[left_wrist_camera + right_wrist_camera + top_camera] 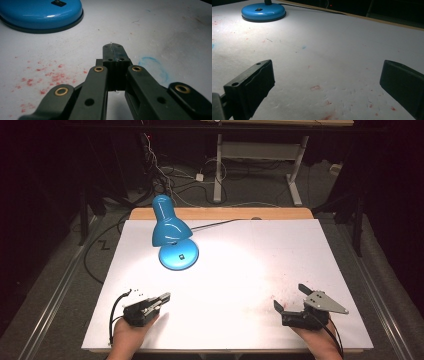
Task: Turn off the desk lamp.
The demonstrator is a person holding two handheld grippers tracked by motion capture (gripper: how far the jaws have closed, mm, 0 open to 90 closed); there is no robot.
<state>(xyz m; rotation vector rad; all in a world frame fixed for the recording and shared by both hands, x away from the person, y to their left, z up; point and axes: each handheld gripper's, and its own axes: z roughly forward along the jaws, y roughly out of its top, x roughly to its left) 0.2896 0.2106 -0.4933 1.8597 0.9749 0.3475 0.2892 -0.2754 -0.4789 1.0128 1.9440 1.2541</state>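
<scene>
Left gripper (164, 297) – near the tabletop's (240, 260) front-left corner, jaws pressed together, nothing between them. Right gripper (291, 298) – near the front-right corner, jaws spread wide. Blue desk lamp (172, 232) stands toward the back-left, apparently lit; red specks (50, 77) mark the surface.

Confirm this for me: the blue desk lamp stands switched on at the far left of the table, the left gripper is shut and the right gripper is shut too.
One thing is wrong: the right gripper is open. The right gripper view shows its jaws set wide apart over bare table. The rest holds: the blue desk lamp stands lit at far left, and the left gripper is shut.
</scene>
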